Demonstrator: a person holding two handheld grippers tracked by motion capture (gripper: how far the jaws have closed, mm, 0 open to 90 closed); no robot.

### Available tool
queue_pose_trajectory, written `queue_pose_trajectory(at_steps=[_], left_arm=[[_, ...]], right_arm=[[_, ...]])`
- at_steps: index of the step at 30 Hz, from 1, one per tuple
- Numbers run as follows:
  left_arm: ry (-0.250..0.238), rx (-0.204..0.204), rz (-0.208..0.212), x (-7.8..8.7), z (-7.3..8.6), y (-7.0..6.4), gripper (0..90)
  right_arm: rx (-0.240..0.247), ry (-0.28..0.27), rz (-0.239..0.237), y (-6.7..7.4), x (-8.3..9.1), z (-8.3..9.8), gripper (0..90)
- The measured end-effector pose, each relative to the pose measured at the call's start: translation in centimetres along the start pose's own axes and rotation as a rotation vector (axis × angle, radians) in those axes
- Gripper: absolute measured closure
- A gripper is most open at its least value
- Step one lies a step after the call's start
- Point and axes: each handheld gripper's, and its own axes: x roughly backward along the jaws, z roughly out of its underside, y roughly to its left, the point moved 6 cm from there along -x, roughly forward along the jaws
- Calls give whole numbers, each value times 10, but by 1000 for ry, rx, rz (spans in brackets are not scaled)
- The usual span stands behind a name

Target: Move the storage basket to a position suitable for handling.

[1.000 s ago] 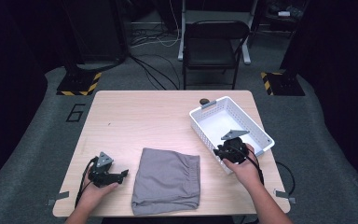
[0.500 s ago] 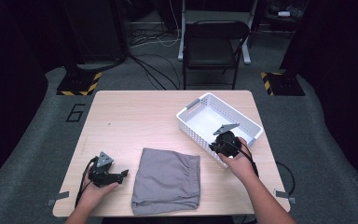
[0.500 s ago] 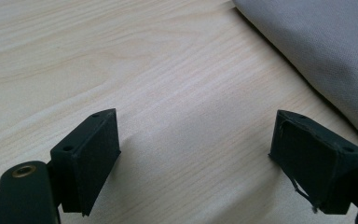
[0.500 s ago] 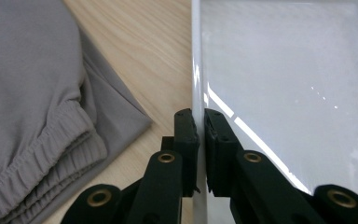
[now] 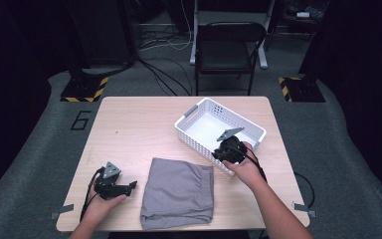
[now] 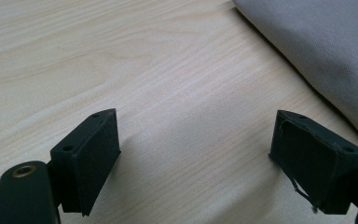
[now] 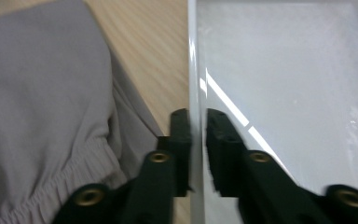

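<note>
I have the white basket (image 5: 206, 122) angled across the right half of the table (image 5: 134, 124), its near wall close to the folded grey cloth (image 5: 178, 191), with only a narrow strip of wood between them. The left and far parts of the tabletop are bare, giving room to move. My right gripper (image 7: 196, 126) straddles the basket's near wall; its jaws have just been easing apart, and I think the pads barely clear the thin rim now, though the gap is too fine to be sure. My left gripper (image 6: 196, 154) rests low over bare wood just left of the cloth, jaws spread wide, holding nothing.
</note>
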Motion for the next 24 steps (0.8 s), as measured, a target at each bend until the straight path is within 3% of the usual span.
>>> queue_pose_trajectory(at_steps=[2,3,4,7,8,12,18,19,24], left_arm=[[-1,0,0,0,0,0,153],[-1,1,2,0,0,0,153],[-2,2,3,0,0,-1,152],[-2,4,3,0,0,-1,153],[-2,3,2,0,0,-1,153],[-3,4,2,0,0,-1,152],[-1,6,3,0,0,-1,152],[-3,4,2,0,0,-1,152],[-3,4,3,0,0,-1,153]], right_arm=[[-10,-11,8,-1,2,-1,684],[-38,-37,10,-2,6,-3,651],[-52,-54,35,-4,12,-4,622],[-76,-62,46,-7,19,-3,598],[-118,-67,70,-9,25,-1,569],[-136,-67,111,-15,34,4,530],[-185,-38,228,-28,49,22,452],[-215,-36,246,-32,53,29,434],[-269,-30,270,-38,59,42,400]])
